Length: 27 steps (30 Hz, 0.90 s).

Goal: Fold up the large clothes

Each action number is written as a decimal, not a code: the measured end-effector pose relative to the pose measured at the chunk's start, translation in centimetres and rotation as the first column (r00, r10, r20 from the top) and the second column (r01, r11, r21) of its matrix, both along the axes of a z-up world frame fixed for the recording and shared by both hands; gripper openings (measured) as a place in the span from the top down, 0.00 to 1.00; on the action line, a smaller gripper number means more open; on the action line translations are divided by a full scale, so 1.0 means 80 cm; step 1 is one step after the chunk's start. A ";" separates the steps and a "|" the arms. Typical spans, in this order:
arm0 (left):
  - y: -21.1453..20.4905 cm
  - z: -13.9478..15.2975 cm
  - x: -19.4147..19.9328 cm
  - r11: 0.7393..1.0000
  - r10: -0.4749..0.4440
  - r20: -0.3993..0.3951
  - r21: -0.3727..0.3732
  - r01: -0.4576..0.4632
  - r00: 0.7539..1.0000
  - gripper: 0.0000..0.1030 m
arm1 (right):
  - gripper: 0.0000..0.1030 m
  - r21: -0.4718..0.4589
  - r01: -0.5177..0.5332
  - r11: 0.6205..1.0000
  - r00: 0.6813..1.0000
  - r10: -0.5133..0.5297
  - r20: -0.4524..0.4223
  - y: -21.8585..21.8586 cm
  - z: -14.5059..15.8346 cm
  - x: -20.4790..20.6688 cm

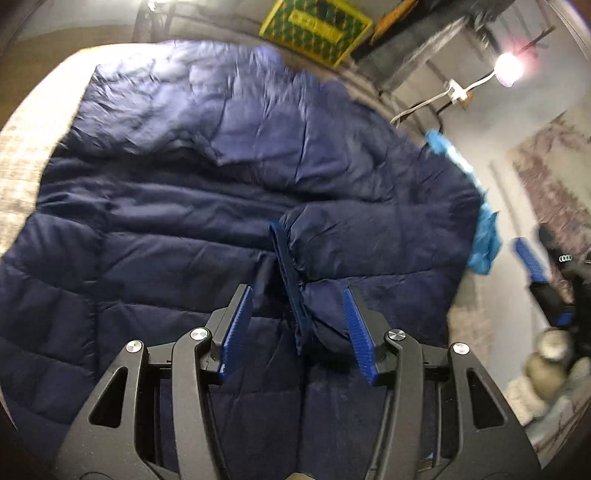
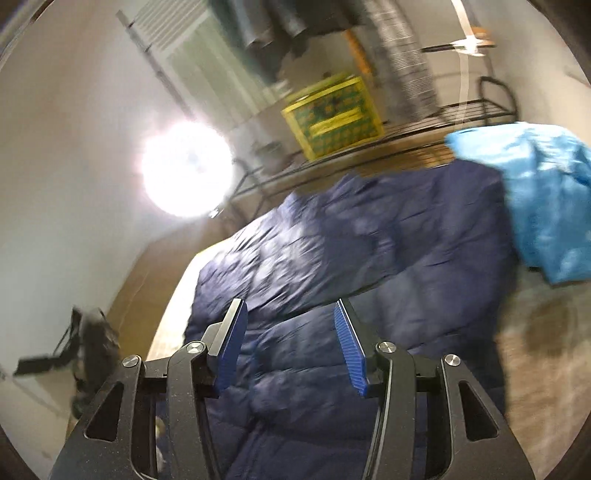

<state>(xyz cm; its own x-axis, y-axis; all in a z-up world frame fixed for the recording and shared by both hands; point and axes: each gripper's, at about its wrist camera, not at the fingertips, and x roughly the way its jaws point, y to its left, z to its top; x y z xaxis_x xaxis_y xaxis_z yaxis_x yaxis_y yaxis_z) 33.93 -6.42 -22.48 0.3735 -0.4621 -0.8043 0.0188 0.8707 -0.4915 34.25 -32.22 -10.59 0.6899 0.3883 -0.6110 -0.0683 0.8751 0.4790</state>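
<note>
- A navy quilted puffer jacket (image 1: 177,206) lies spread over a pale mottled bedcover (image 1: 22,155), which shows at nine o'clock.
- A yellow crate (image 1: 314,29) stands at twelve o'clock; a bare bulb (image 1: 509,66) glares at two.
- The left gripper (image 1: 297,325) is partly open above the jacket, its sleeve cuff (image 1: 291,284) between the pads, unpinched.
- The right gripper (image 2: 290,343) is likewise partly open and holds nothing.
- A light blue garment (image 2: 546,192) lies at the jacket's three o'clock edge, cut off and blurred.
</note>
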 end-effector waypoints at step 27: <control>-0.019 0.079 0.113 0.978 0.015 0.319 0.192 -0.080 0.948 0.97 | 0.53 -0.003 0.247 0.969 0.968 -0.247 -0.038 -0.096 -0.006 0.004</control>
<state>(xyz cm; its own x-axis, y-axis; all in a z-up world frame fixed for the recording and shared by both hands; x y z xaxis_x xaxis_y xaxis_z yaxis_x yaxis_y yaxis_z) 43.00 -7.98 -16.14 0.6396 -0.2793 -0.7162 0.1003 0.9540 -0.2825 34.54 -39.87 -11.07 0.7412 0.2097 -0.6376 0.1681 0.8617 0.4788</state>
